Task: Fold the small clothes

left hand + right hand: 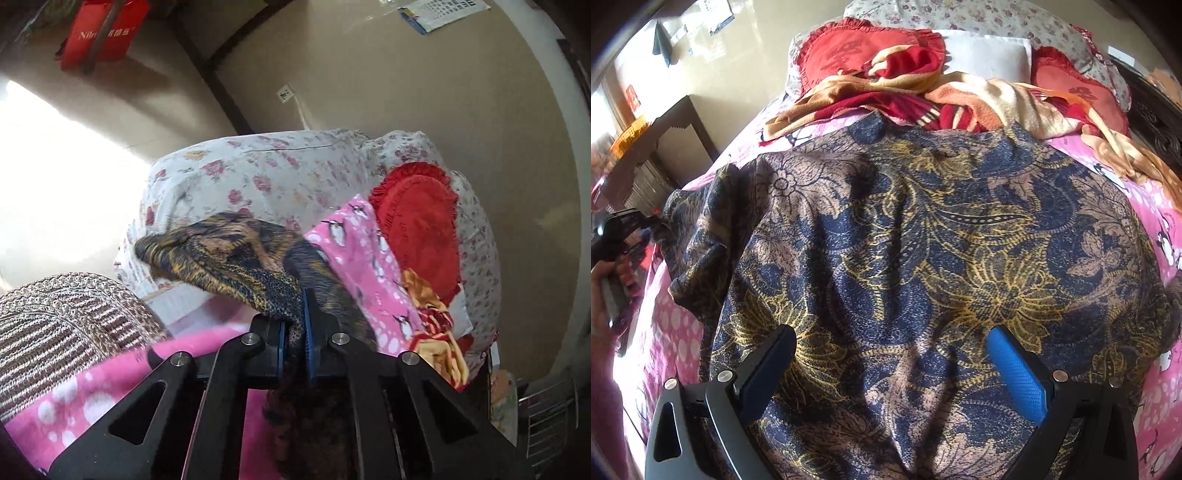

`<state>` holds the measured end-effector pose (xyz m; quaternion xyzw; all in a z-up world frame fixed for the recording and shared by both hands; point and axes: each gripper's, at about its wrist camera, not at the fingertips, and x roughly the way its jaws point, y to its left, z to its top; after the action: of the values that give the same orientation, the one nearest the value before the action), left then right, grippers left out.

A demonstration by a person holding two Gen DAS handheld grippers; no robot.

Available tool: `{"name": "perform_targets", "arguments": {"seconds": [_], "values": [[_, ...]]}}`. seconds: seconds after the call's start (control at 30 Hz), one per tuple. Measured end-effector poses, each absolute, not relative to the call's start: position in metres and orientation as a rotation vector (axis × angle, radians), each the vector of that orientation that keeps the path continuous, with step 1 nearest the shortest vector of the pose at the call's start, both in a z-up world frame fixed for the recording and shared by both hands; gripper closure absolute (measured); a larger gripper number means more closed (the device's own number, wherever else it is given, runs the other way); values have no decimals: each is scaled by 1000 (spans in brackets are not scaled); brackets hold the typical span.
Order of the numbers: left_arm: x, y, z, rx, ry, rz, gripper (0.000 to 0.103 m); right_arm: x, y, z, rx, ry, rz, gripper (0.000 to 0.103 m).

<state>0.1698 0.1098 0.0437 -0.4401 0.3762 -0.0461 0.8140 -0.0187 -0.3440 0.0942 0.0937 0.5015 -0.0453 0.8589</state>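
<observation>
We see a dark blue top (905, 258) with gold and brown flowers lying spread out on a bed. The bed has a pink sheet (668, 332) with white dots and little penguins on it.

Our left tool (294, 332) is pinching one edge of the top. Its blue pads are pressed together on the cloth, and the cloth lifts up in a fold in front of it. From the right wrist view, this tool (646, 225) is at the left side of the top, held in a hand (602, 295).

Our right tool (890, 350) is spread wide just above the near part of the top. One finger is on each side, and nothing is pinched between them.

Past the top, at the head of the bed, lies a bunched blanket (960, 92) in red, tan and cream. Its near edge touches the far edge of the top. Behind it are two red heart pillows with frills (857, 51) and a white quilt with small roses (979, 18).

In the left wrist view, a striped brown and white sleeve (66, 325) fills the near left corner. A red bag (103, 33) shows at the top of that view.

Beside the bed stands a dark wooden stand (665, 147).
</observation>
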Motion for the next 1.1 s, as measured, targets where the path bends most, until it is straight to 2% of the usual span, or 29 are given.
{"name": "perform_targets", "arguments": {"seconds": [0.17, 0.37, 0.5, 0.7, 0.73, 0.8, 0.83, 0.9, 1.07, 1.1], "values": [[142, 55, 114, -805, 714, -288, 97, -30, -363, 102, 251, 1019, -124, 0], [92, -88, 188, -476, 667, -585, 97, -54, -401, 115, 330, 971, -183, 0], [56, -193, 173, -308, 750, -766, 97, -73, -428, 123, 355, 943, -242, 0], [23, -305, 104, -137, 949, -885, 95, -104, -478, 122, 390, 943, -358, 0], [17, -316, 95, -97, 974, -891, 91, -109, -486, 122, 391, 947, -374, 0], [7, -325, 87, -55, 1006, -923, 62, -117, -495, 122, 386, 946, -398, 0], [1, -323, 88, -54, 1006, -937, 57, -119, -499, 122, 385, 944, -404, 0], [-10, -310, 98, -42, 983, -956, 41, -121, -505, 123, 386, 935, -406, 0], [-33, -240, 120, 19, 837, -869, 26, -109, -491, 125, 390, 916, -298, 0], [-31, -223, 122, 32, 817, -803, 26, -105, -485, 125, 385, 913, -266, 0]]}}
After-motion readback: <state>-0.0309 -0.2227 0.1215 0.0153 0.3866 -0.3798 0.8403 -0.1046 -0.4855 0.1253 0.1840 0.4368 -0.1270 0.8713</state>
